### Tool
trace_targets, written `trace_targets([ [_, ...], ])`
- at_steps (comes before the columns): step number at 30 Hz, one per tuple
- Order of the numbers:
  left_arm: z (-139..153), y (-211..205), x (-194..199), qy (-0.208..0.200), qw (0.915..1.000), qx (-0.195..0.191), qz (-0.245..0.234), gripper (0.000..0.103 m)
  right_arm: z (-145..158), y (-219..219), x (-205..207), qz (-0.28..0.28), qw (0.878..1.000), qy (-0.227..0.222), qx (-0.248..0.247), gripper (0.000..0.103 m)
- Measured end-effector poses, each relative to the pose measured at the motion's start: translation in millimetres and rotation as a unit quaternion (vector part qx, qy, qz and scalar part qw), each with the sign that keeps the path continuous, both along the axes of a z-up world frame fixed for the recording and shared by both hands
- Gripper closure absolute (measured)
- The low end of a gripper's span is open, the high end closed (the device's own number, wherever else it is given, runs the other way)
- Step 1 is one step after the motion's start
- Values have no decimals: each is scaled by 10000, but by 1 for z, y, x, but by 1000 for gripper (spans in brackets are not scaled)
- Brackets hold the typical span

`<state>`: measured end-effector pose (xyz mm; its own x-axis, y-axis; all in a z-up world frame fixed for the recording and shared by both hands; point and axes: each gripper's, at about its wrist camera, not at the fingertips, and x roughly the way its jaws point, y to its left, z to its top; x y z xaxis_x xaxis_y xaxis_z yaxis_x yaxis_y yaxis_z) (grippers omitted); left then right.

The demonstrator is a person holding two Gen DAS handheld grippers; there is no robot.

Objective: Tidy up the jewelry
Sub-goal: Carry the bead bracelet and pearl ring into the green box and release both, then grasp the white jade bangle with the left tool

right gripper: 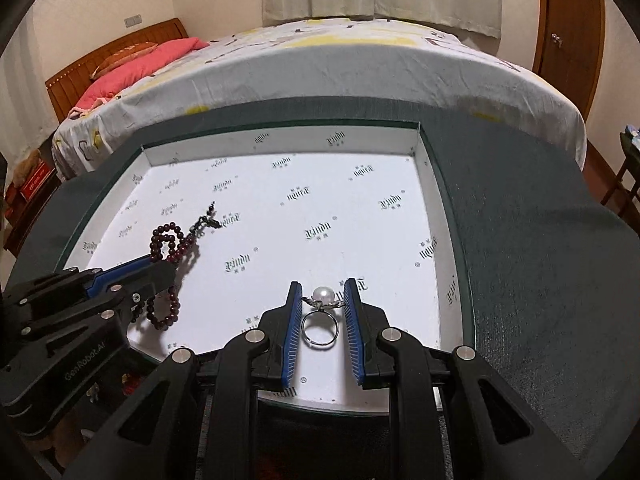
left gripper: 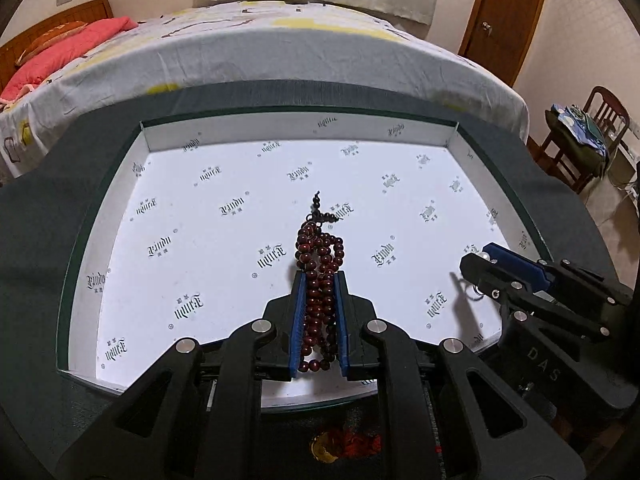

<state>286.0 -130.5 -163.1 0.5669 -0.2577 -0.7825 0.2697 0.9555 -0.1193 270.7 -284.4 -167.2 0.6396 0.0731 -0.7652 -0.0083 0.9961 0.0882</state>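
A wide shallow box (left gripper: pixel 100 236) with a white printed lining sits on a dark table; it also shows in the right wrist view (right gripper: pixel 448 240). My left gripper (left gripper: pixel 319 280) is shut on a string of dark red beads (left gripper: pixel 320 252) and holds it over the box's middle; the beads hang from it in the right wrist view (right gripper: pixel 172 240). My right gripper (right gripper: pixel 322 290) is shut on a silver ring with a white pearl (right gripper: pixel 323 295), held over the box's near right part. In the left wrist view the right gripper (left gripper: pixel 486 260) is at the right with the ring (left gripper: pixel 476 292) hanging below.
A bed (left gripper: pixel 280 52) with a patterned sheet and a pink pillow stands just behind the table. A wooden door (left gripper: pixel 504 12) and a chair (left gripper: pixel 580 140) with clothes are at the right. A red and gold item (left gripper: pixel 344 444) lies under my left gripper, near the table's front.
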Motion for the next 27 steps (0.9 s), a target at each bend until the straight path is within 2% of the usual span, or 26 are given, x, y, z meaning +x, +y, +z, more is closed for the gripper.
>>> trace_targets([
  [2, -1, 1, 0, -1, 10000, 5, 2, 84, -1, 0, 0, -16, 10000, 30, -9, 78],
  [3, -1, 0, 0, -12, 10000, 5, 8, 83, -1, -1, 0, -28, 10000, 29, -9, 73],
  [5, -1, 0, -2, -11, 10000, 2, -10, 74, -1, -1, 0, 14, 10000, 9, 49, 69],
  [7, -1, 0, -2, -18, 10000, -1, 1, 72, 1, 0, -2, 47, 10000, -15, 28, 64],
  [9, 0, 0, -3, -22, 10000, -24, 25, 59, 4, 1, -3, 27, 10000, -79, 9, 52],
  [10, 2, 1, -4, -53, 10000, -46, 52, 49, 6, 0, -4, 14, 9999, -119, 36, 51],
  [14, 14, 3, -10, -282, 9994, -138, 112, 35, 16, -4, -8, -88, 9996, -258, 71, 50],
  [19, 33, 3, -23, -571, 9982, -150, 66, 29, 36, -7, -21, -184, 9986, -484, 48, 49],
  [23, 51, 8, -39, -800, 9966, -187, 53, 25, 54, -8, -41, -244, 9971, -728, 19, 44],
  [27, 66, 17, -61, -966, 9948, -301, 107, 23, 67, -9, -65, -291, 9956, -888, 19, 43],
])
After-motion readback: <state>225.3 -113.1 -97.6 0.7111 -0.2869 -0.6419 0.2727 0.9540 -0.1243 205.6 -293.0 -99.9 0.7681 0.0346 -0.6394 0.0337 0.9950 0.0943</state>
